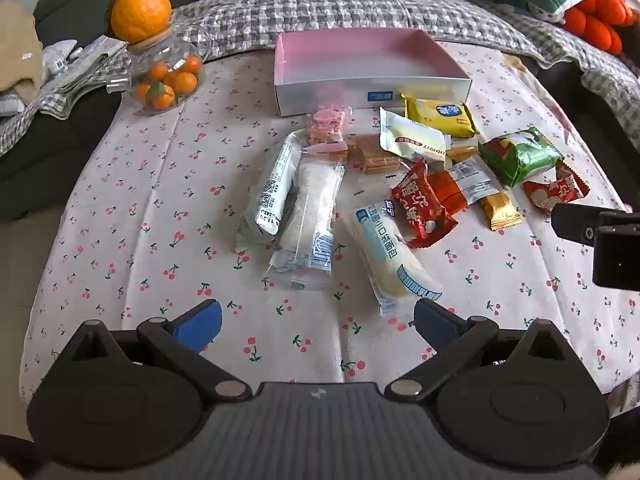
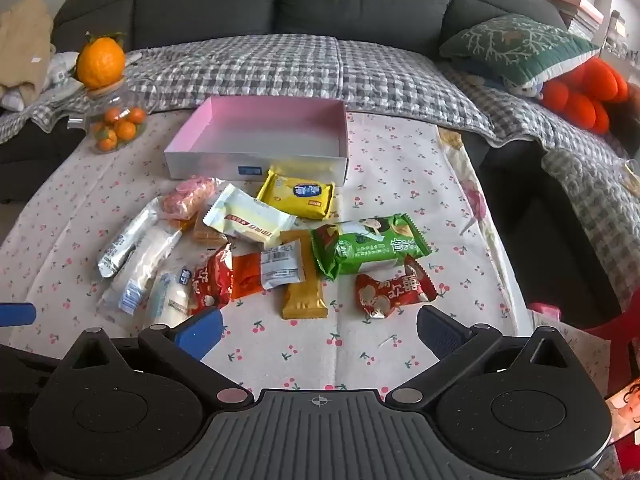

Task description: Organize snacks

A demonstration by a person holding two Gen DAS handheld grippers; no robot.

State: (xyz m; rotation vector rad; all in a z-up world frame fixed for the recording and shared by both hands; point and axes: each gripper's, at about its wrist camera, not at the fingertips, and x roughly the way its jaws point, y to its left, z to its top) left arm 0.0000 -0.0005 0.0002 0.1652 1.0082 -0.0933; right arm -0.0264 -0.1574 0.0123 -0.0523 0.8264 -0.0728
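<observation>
Several wrapped snacks lie loose on the cherry-print tablecloth (image 1: 160,208) in front of an empty pink-lined box (image 1: 360,60), which also shows in the right wrist view (image 2: 260,132). Among them are a yellow packet (image 2: 298,194), a green packet (image 2: 368,246), a red packet (image 2: 394,292), a gold bar (image 2: 304,296), a white bread packet (image 1: 394,258) and a clear packet (image 1: 310,220). My left gripper (image 1: 318,320) is open and empty, just short of the bread packet. My right gripper (image 2: 320,328) is open and empty, near the gold bar and red packet.
A glass jar of small oranges (image 1: 166,76) with a large orange (image 1: 140,12) on top stands at the back left. A grey sofa with a checked blanket (image 2: 280,68) and a green cushion (image 2: 516,46) lies behind the table. The right gripper's body shows at the left view's right edge (image 1: 600,240).
</observation>
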